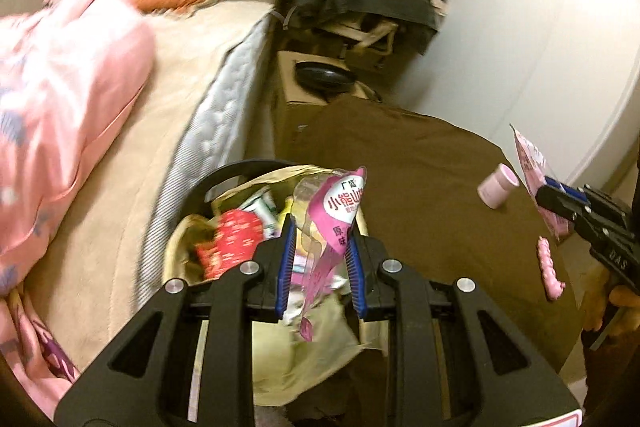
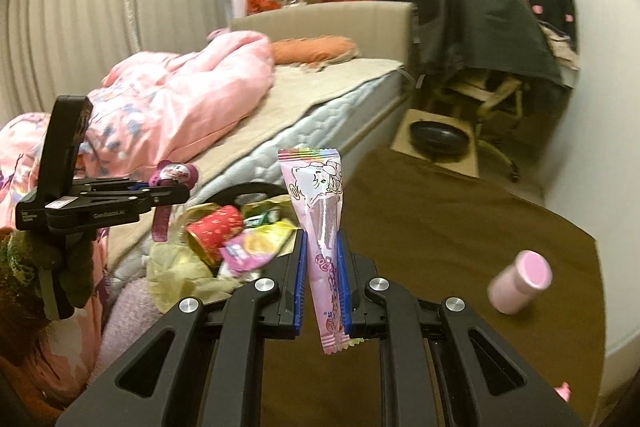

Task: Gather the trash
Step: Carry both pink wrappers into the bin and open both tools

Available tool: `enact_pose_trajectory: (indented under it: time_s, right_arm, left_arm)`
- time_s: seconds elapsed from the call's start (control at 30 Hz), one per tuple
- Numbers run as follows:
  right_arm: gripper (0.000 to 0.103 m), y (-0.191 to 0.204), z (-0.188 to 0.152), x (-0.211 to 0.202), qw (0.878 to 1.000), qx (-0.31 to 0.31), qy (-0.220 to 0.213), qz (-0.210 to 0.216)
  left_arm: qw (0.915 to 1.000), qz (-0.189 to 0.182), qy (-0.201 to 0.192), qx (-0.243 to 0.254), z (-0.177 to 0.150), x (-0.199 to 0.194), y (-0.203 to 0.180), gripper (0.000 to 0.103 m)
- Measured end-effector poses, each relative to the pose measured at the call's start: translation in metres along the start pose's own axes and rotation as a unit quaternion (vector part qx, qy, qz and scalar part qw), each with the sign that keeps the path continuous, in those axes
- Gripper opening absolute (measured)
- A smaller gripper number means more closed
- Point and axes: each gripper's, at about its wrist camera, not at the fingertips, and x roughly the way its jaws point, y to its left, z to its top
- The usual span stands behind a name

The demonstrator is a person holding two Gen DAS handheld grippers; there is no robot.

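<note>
A: Largest first. The bed (image 2: 320,95) runs along the left with a pink quilt (image 2: 180,95) heaped on it; a brown cloth (image 1: 420,167) covers the surface beside it.

B: And the bin?

A: The trash bin (image 1: 240,171) stands between bed and cloth, lined with a pale bag and stuffed with wrappers. Left gripper (image 1: 320,239) hangs over it, jaws clamped on a crumpled clear-and-magenta wrapper (image 1: 340,211).

B: Right side?

A: Right gripper (image 2: 323,247) is pinched on a long pink candy wrapper (image 2: 320,211), held upright above the cloth, near the bin. A small pink bottle (image 2: 520,279) lies tipped on the cloth, well apart.
</note>
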Motion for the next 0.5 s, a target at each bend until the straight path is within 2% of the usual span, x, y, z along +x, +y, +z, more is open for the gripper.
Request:
enact_pose_trajectory:
  time_s: [0.13,0.23,0.37,0.5]
  right_arm:
    - [0.014,0.017,0.012,0.03,1.0,-0.005,0.014,0.022]
    - [0.014,0.023,0.017,0.049,0.999,0.001,0.021,0.032]
    - [0.014,0.027,0.019,0.073,0.999,0.004,0.035,0.037]
    - [0.014,0.03,0.022,0.098,0.997,0.01,0.053,0.054]
  left_arm:
    - [0.9991,-0.001,-0.006,-0.043,-0.001,0.008,0.037,0.023]
    - [0.9978,-0.007,-0.008,-0.065,0.002,0.019,0.051,0.023]
    - [0.9978,-0.018,0.006,-0.064,-0.001,0.04,0.05,0.023]
    - [0.9978,-0.02,0.043,-0.045,-0.015,0.063,0.046,0.023]
